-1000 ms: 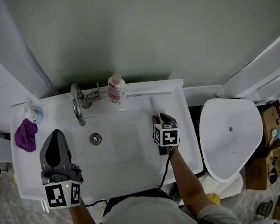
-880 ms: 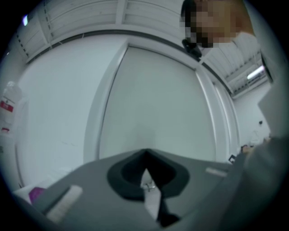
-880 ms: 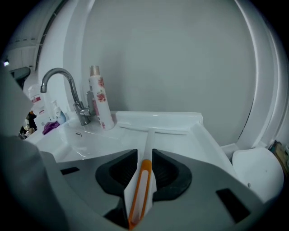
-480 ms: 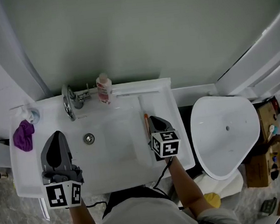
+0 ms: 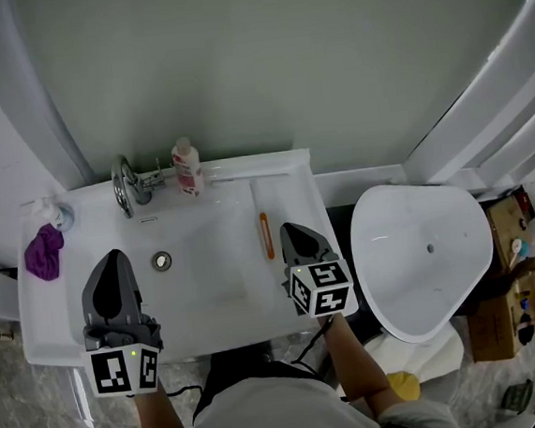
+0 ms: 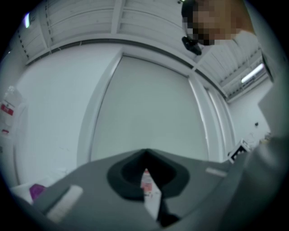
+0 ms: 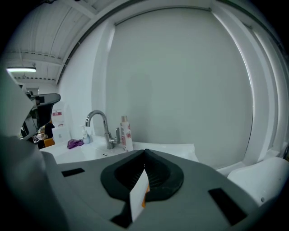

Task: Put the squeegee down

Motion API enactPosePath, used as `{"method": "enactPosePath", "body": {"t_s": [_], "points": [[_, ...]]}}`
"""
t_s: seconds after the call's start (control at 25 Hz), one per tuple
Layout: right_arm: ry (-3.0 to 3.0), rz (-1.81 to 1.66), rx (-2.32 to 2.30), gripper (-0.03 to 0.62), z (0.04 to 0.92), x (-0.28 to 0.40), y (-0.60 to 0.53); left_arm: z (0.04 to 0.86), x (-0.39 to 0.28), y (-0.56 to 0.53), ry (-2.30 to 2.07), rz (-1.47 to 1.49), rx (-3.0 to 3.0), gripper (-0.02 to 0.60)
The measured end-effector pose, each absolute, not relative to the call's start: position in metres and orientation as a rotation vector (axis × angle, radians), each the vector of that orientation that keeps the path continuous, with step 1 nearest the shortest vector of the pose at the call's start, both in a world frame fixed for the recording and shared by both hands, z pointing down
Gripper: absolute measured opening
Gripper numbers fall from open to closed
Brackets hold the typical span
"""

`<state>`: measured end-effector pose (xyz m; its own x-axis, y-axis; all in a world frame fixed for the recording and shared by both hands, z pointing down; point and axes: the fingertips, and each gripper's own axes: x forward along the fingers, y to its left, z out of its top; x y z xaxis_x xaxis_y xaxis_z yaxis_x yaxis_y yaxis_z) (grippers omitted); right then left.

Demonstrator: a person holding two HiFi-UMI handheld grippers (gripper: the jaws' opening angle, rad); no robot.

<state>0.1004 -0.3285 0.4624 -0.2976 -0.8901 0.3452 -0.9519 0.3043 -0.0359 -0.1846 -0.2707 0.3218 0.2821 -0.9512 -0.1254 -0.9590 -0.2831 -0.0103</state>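
Note:
The squeegee (image 5: 266, 234), with an orange handle, lies lengthwise on the right rim of the white sink (image 5: 210, 303). My right gripper (image 5: 294, 226) hovers just to its right, apart from it, jaws shut and empty. In the right gripper view the closed jaws (image 7: 144, 152) point toward the faucet (image 7: 101, 126), and a sliver of orange shows through the slit. My left gripper (image 5: 112, 256) hangs over the sink's left side. Its jaws (image 6: 145, 152) are also shut with nothing in them.
A chrome faucet (image 5: 124, 186) and a white bottle with a red label (image 5: 186, 169) stand at the sink's back edge. A purple cloth (image 5: 43, 251) and a small pump bottle (image 5: 56, 215) sit at the left. A white toilet (image 5: 422, 259) is to the right, with boxes (image 5: 519, 231) beyond it.
The right gripper let go of the squeegee on the sink's right rim, closed its jaws and drew back and up. The left gripper shifted slightly.

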Motion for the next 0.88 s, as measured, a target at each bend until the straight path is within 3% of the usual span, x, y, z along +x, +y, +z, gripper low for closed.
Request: {"method": "enactPosePath", "body": {"t_s": [0.88], "points": [[-2.506, 0.081, 1.766, 0.002, 0.356, 0.125, -0.243, 0.291, -0.138, -0.206, 1.750, 0.202, -2.430, 0.007]]}}
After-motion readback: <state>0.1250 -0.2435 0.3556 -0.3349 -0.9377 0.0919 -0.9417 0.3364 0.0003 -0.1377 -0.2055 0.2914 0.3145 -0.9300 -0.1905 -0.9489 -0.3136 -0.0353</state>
